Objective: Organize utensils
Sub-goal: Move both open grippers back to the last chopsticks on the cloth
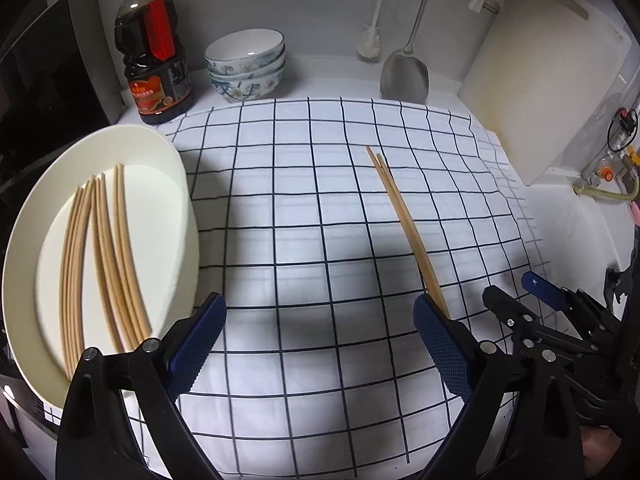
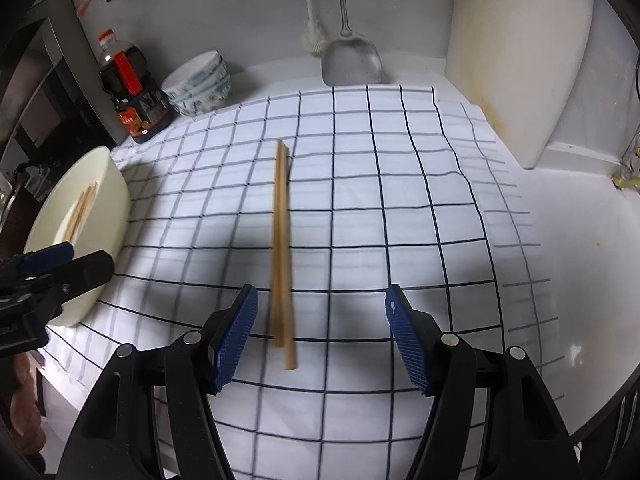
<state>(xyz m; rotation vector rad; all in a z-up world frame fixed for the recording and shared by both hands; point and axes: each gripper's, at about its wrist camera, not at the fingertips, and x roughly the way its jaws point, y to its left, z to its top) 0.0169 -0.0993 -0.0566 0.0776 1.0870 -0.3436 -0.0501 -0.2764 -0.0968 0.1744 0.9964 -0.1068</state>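
I have a pair of chopsticks (image 2: 281, 248) lying together on the checked cloth (image 2: 400, 208), running near to far, well apart from the rest on the plate (image 1: 24, 264) at left. My right claw (image 2: 320, 336) stands wide and empty, straddling their near ends. My left claw (image 1: 320, 344) is also wide, holding nothing. I judge the pickup is in hand: lower, centre, close on both sticks.
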